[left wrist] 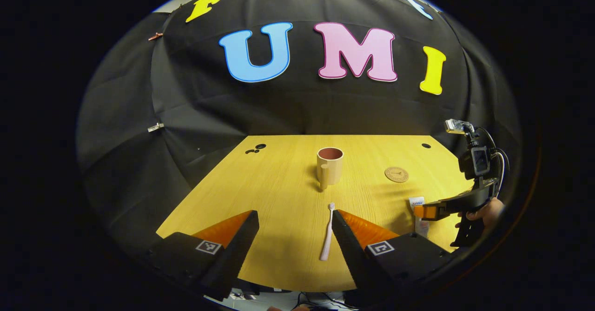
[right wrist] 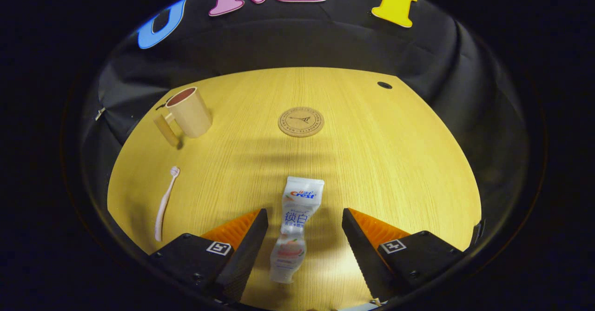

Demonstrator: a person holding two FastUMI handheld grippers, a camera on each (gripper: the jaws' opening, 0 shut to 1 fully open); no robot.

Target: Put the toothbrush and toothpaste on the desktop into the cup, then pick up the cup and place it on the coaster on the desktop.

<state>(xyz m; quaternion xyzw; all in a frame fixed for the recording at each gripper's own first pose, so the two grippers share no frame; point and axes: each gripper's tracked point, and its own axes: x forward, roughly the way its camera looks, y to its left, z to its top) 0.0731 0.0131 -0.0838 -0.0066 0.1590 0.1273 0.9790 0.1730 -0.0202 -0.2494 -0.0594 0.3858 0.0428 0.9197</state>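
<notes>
- Nothing is in the beige plastic handled cup (right wrist: 189, 112) yet, as far as its reddish inside shows; every step remains.
- The slim pale-pink toothbrush (left wrist: 327, 231) lies flat on the yellow wood-grain desktop (right wrist: 372, 162), between the left gripper (left wrist: 295, 229) fingers, which stand apart.
- The soft white toothpaste tube (right wrist: 294, 227) lies between the spread right gripper (right wrist: 304, 229) fingers, untouched.
- The round cork-like coaster (right wrist: 301, 122) sits bare, far right of the cup.
</notes>
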